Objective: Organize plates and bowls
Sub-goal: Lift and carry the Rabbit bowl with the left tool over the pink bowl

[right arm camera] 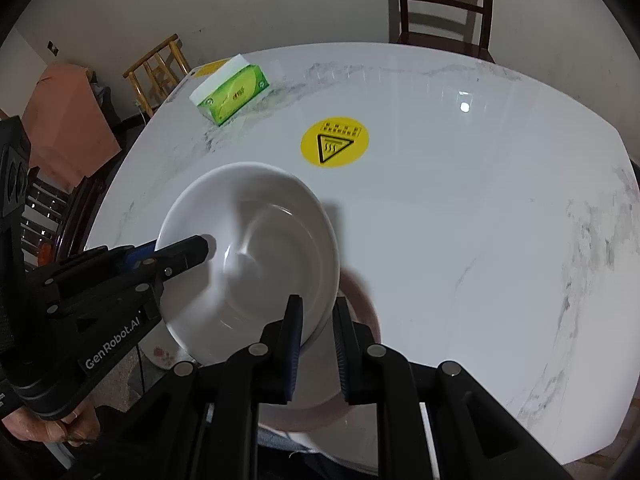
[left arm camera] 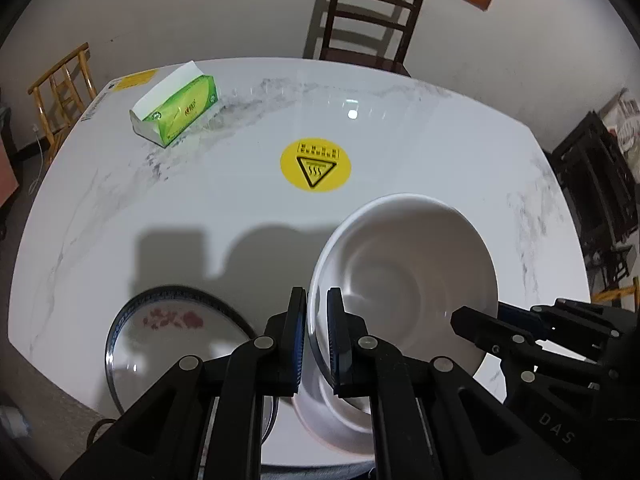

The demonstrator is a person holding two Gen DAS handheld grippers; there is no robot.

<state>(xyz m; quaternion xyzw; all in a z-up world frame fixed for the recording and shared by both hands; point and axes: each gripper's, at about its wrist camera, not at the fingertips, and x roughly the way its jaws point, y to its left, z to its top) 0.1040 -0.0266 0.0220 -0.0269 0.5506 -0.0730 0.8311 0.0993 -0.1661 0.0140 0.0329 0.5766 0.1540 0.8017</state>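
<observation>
Both grippers share one white bowl (left arm camera: 404, 280), probably because it is wide and slick: the left gripper (left arm camera: 317, 340) has its jaws clamped on the near rim, the right gripper (right arm camera: 318, 344) on the opposite rim. The bowl hangs above the worktop (left arm camera: 200, 208), nearer the person than the yellow sticker (left arm camera: 315, 164), mouth up and tilted; being round, it has no long axis. A patterned plate (left arm camera: 172, 344) lies left of it.

White marble-look counter (left arm camera: 400, 128) with grey veining. Green tissue box (left arm camera: 176, 110) near my far-left corner, white tissue sticking out. Round yellow hot-surface sticker (left arm camera: 315, 164) mid-counter. Dark wooden chair (left arm camera: 370, 16) at the far edge, bamboo chair (left arm camera: 64, 88) off the left corner. Dark cabinet (left arm camera: 592, 184) right.
</observation>
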